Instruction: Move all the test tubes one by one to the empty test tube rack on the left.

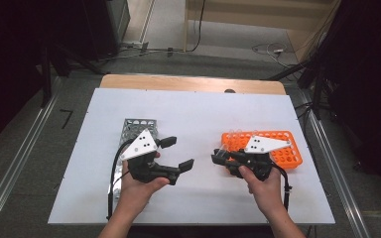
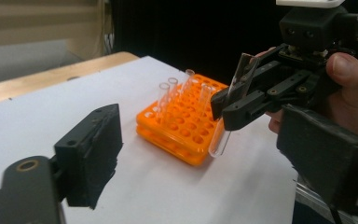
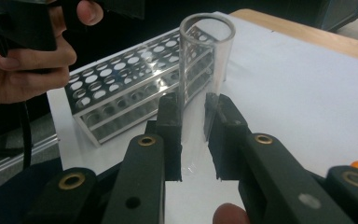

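Observation:
My right gripper is shut on a clear glass test tube, which stands nearly upright between the pads. In the left gripper view the same tube hangs just beside the near corner of the orange rack, its bottom a little above the table. Several other tubes stand in that rack's far end. My left gripper is held open and empty over the table's middle, facing the right gripper. A perforated metal rack lies just behind the left hand, its holes empty as far as I can see.
Both racks rest on a white board over a wooden table, the orange rack at right and the metal rack at left. Bare board lies between the two grippers and along the near edge. Cables trail from both grippers.

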